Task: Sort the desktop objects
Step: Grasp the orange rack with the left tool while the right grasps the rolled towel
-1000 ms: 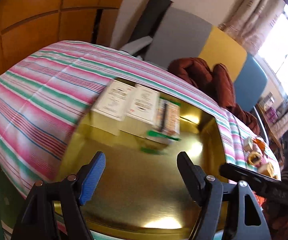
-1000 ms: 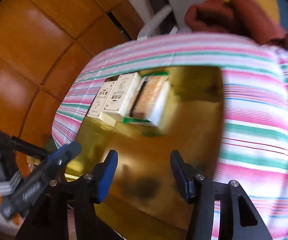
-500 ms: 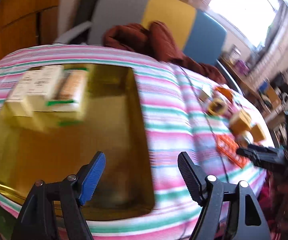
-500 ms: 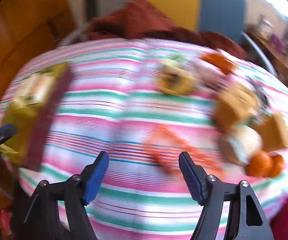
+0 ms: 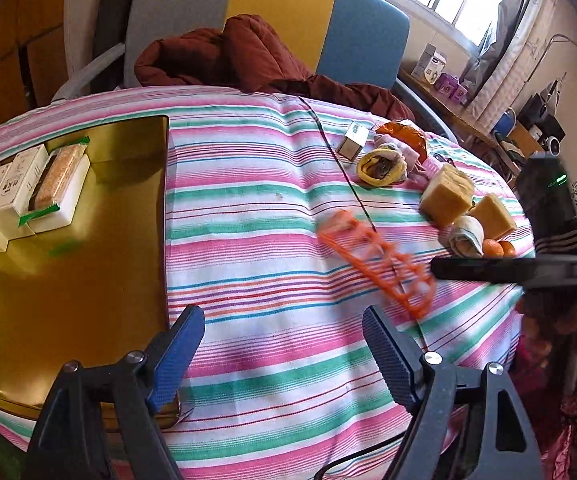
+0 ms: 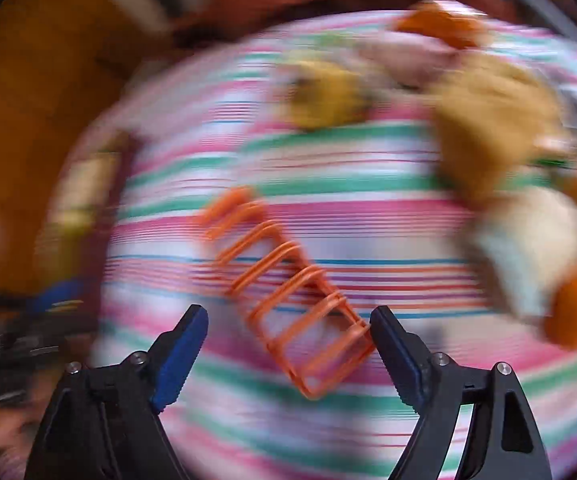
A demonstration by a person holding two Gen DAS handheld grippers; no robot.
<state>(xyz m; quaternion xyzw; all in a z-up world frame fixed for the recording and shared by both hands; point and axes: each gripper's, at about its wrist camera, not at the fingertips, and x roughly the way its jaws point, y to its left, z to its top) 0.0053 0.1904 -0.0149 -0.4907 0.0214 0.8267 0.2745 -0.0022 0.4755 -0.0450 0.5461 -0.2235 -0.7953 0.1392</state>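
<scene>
The orange rack (image 6: 288,300) lies just ahead of the right gripper (image 6: 288,344), its long axis slanting away up-left; the jaws are opening, empty. The left gripper (image 5: 284,344), also opening and empty, is farther off.

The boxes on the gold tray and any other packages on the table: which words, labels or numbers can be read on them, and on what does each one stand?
Nothing can be read with certainty.
Two white boxes on the gold tray: dark print, too small to read.
Snack pack beside them: no legible text.
Small box on the striped cloth: marks too small.
White carton on the far shelf: label too small.
Right wrist view: too blurred.
</scene>
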